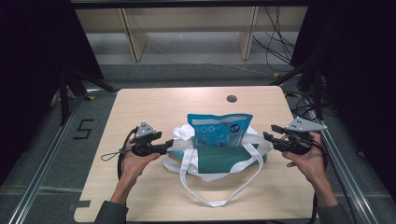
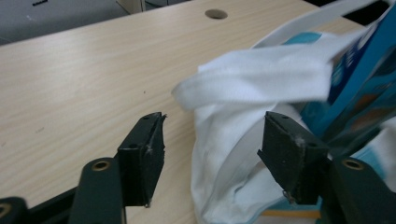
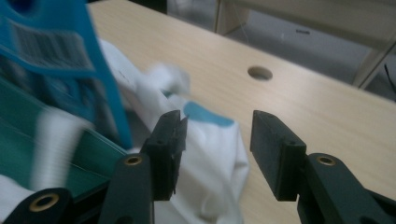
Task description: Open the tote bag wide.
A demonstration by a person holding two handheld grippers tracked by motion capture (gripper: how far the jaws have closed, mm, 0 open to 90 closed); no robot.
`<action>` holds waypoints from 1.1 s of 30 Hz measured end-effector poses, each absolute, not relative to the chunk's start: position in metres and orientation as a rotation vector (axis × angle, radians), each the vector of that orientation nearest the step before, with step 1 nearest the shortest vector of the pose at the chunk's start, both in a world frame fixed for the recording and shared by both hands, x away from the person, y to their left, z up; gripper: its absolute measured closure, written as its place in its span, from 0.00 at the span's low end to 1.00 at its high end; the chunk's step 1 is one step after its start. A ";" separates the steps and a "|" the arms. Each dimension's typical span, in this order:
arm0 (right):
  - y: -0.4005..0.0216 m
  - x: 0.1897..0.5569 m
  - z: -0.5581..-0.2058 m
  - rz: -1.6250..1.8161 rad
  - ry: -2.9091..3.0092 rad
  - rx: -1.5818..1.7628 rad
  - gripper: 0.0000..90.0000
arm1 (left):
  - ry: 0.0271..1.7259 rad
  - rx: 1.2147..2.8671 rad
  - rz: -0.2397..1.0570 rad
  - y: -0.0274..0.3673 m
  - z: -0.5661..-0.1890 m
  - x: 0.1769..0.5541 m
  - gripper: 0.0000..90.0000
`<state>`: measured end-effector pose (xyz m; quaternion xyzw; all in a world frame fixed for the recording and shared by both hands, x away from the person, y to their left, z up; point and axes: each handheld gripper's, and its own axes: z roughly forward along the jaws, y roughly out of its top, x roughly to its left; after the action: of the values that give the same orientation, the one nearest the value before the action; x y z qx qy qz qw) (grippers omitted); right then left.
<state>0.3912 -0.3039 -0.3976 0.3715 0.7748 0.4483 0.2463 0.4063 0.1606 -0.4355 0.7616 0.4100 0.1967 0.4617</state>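
Observation:
A white and green tote bag [image 1: 219,161] lies in the middle of the table, with a blue snack pouch [image 1: 218,130] standing upright in its mouth. One white strap [image 1: 210,200] loops toward the front edge. My left gripper [image 1: 169,145] hovers at the bag's left end, open. In the left gripper view [image 2: 212,140], white bag fabric [image 2: 219,186] and a strap [image 2: 261,79] lie beyond the jaws, with no pad pressing on them. My right gripper [image 1: 267,136] is at the bag's right end, open. In the right gripper view [image 3: 217,135], the bag's white corner [image 3: 210,177] lies under the jaws beside the pouch [image 3: 60,56].
The light wooden table [image 1: 154,102] has a round cable hole [image 1: 231,99] near its far edge. Bare wood surrounds the bag on all sides. Beyond the table stand wooden shelf legs [image 1: 133,37] and loose cables [image 1: 280,42] on the floor.

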 end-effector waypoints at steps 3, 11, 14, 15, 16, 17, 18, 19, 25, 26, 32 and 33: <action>-0.302 0.384 -0.387 1.336 2.113 0.954 0.57 | 0.941 1.885 0.502 0.152 -0.427 0.406 0.42; -0.263 0.384 -0.398 1.345 2.314 0.828 0.51 | 0.872 1.946 0.493 0.130 -0.427 0.418 0.37; -0.251 0.386 -0.405 1.328 2.368 0.808 0.49 | 0.812 2.007 0.492 0.122 -0.432 0.423 0.38; -0.249 0.389 -0.407 1.320 2.388 0.773 0.49 | 0.780 2.033 0.492 0.120 -0.435 0.426 0.38; -0.246 0.389 -0.408 1.320 2.406 0.773 0.49 | 0.792 2.042 0.484 0.118 -0.437 0.429 0.37; -0.244 0.390 -0.410 1.311 2.428 0.766 0.49 | 0.805 2.031 0.464 0.116 -0.440 0.432 0.38; -0.240 0.389 -0.411 1.310 2.444 0.772 0.50 | 0.806 2.016 0.447 0.114 -0.443 0.434 0.43; -0.239 0.391 -0.413 1.297 2.457 0.724 0.50 | 0.777 2.035 0.440 0.115 -0.444 0.438 0.50; -0.240 0.391 -0.420 1.219 2.529 0.686 0.60 | 0.755 1.983 0.403 0.109 -0.452 0.456 0.82; -0.242 0.390 -0.421 1.222 2.539 0.715 0.62 | 0.769 1.981 0.404 0.107 -0.455 0.458 0.84; -0.253 0.385 -0.424 1.134 2.601 0.606 0.86 | 0.851 2.058 0.390 0.106 -0.468 0.481 0.99; -0.254 0.382 -0.425 1.123 2.626 0.594 0.88 | 0.864 2.070 0.390 0.106 -0.470 0.483 0.99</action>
<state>0.3821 -0.2542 -0.4249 0.2024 0.8945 0.3825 0.1119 0.4832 0.1061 -0.4702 0.8256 0.3445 0.1554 0.4190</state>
